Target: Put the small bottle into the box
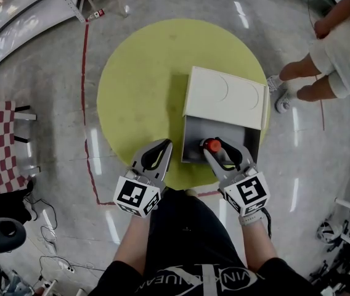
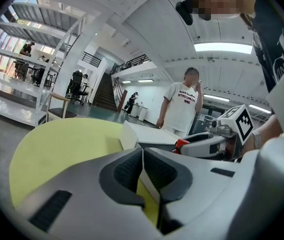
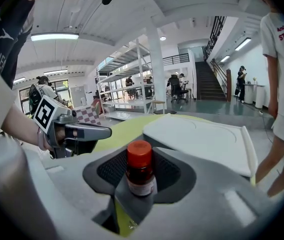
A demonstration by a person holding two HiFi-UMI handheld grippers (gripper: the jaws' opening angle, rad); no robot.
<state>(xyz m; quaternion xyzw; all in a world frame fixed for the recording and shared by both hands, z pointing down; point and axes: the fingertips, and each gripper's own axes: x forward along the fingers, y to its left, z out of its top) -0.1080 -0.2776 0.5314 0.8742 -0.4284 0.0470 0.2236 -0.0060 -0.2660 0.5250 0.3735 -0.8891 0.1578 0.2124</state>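
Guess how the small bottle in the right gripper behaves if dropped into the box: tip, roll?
Likely rigid: the small bottle shows no dent between the fingers. It is narrow, round and taller than wide, so it will probably tip and then roll in the box. It looks light, since a pinch at its body holds it upright.

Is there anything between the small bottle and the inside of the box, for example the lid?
Nothing visible. The lid lies folded back on the far side, the box is open, and the small bottle, clamped in the right gripper, hangs over the opening. The shut left gripper is beside the box.
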